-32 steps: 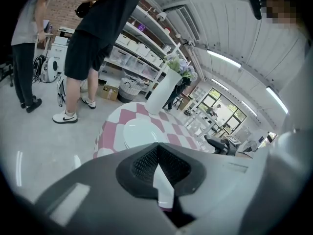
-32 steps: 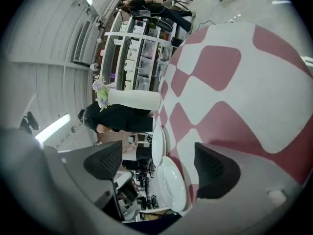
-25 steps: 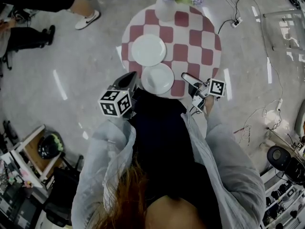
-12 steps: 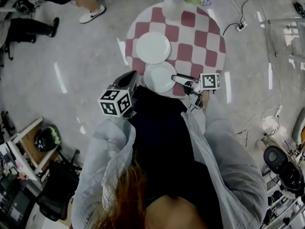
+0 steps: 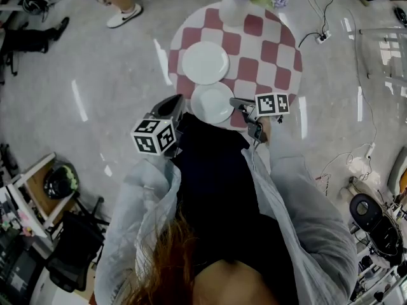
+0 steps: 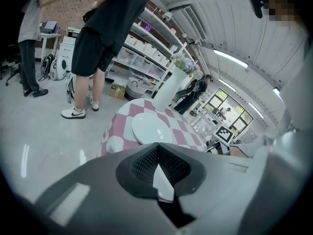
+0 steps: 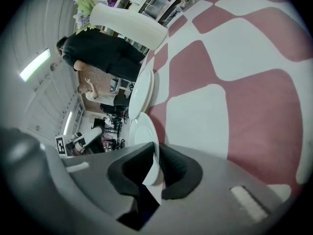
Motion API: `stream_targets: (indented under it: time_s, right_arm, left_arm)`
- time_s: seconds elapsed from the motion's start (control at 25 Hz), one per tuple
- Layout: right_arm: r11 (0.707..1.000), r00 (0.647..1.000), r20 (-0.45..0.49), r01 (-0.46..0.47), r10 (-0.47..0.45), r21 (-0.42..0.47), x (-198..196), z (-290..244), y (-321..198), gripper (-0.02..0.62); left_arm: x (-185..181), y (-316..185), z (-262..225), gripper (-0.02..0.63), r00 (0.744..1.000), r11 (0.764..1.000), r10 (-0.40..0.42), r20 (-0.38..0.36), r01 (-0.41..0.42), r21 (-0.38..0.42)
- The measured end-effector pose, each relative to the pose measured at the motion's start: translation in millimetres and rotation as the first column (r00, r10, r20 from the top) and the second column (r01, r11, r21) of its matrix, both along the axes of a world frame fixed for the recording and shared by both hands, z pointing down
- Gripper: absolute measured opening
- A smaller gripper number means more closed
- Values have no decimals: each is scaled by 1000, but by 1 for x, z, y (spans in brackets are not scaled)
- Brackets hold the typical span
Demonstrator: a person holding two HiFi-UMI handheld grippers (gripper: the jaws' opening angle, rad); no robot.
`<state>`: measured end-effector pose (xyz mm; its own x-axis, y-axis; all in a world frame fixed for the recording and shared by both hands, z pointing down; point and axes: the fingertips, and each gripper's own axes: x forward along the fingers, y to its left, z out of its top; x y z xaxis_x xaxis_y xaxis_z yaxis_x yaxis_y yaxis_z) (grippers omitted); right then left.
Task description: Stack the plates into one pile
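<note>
Two white plates lie apart on the round red-and-white checked table (image 5: 267,49): a far plate (image 5: 205,62) and a near plate (image 5: 212,103) at the table's front edge. My right gripper (image 5: 236,101) reaches the near plate from the right. Its jaws are closing, with the near plate's rim (image 7: 145,136) between the pads (image 7: 173,165), which press on it. The far plate (image 7: 142,92) lies just beyond. My left gripper (image 5: 180,100) hangs shut and empty by the near plate's left side. In the left gripper view, the left gripper (image 6: 157,148) points at the far plate (image 6: 149,129).
A white vase (image 5: 232,8) with purple flowers stands at the table's far edge. People stand on the floor to the far left, one person (image 6: 98,48) close to the table. Cables and a socket strip (image 5: 318,37) lie on the floor to the right.
My right gripper has moved left and down to the near plate's right rim and its jaws have closed round it. The left gripper has stayed put.
</note>
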<state>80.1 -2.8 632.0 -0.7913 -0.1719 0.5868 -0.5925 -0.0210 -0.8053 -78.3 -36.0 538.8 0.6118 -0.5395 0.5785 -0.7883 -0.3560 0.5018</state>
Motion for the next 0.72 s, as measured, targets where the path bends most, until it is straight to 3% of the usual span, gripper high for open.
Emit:
stream_targets:
  time_s: [0.32,0.52,0.72]
  right_arm:
    - [1000,995,102,-19,20,-10,-1,-8,15,25]
    - [996,981,170,-86,89,-27,3,-22,28,15]
    - [997,981,175,-82,82,-7,13,-36,36,14]
  left_arm:
    - [-2,-5,-3,18,1000,1000,-1,4,1,12]
    - [0,-5,-2,18,1000,1000,10,4,-10,10]
    - [10,-11,-4,18,1000,999,27,-2,-27,22]
